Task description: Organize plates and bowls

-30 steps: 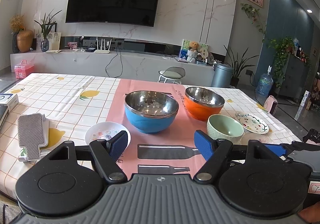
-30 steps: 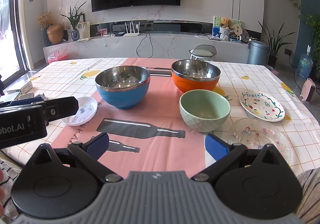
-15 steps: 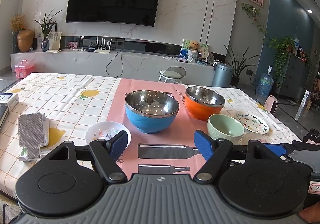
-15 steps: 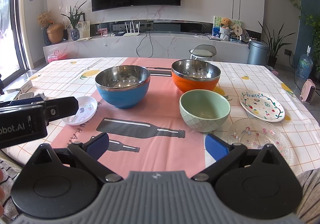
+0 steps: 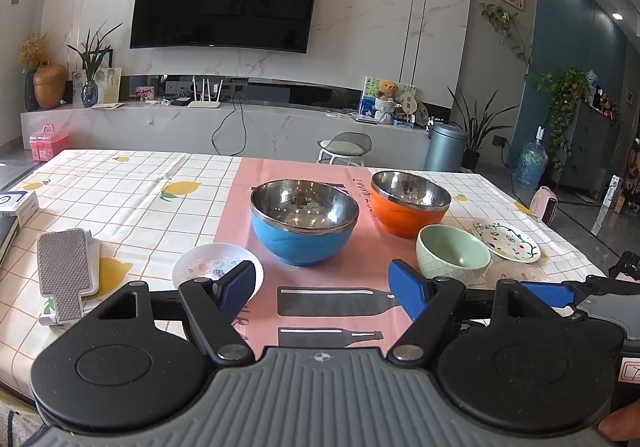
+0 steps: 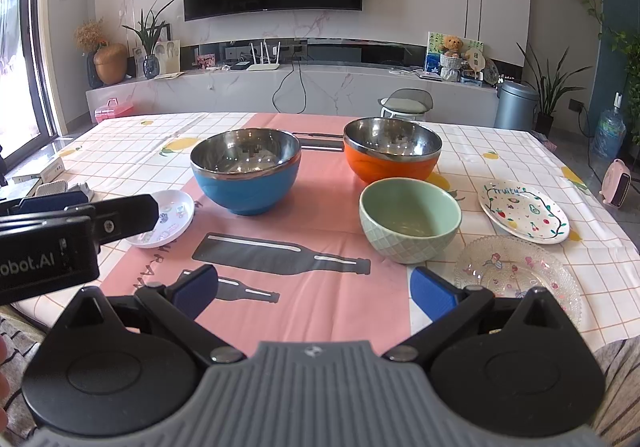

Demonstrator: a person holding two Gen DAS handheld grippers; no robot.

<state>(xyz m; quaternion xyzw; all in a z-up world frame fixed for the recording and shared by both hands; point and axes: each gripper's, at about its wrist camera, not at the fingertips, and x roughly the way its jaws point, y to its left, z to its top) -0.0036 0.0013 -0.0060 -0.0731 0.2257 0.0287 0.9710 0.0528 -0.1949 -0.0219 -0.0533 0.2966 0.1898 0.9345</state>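
A blue steel-lined bowl (image 5: 304, 223) (image 6: 246, 171), an orange steel-lined bowl (image 5: 410, 203) (image 6: 392, 149) and a pale green bowl (image 5: 452, 255) (image 6: 410, 225) stand on the pink mat. A small white plate (image 5: 208, 267) (image 6: 172, 217) lies at the left. A painted fruit plate (image 5: 506, 241) (image 6: 524, 211) and a clear glass plate (image 6: 516, 275) lie at the right. My left gripper (image 5: 322, 285) is open and empty near the front edge. My right gripper (image 6: 314, 285) is open and empty, the green bowl just beyond it.
The table carries a checked lemon-print cloth (image 5: 120, 199) with the pink mat (image 6: 320, 207) down the middle. A grey ribbed pad (image 5: 62, 267) and a box (image 5: 18, 203) lie at the left. The left gripper's body (image 6: 52, 243) shows at the right wrist view's left edge.
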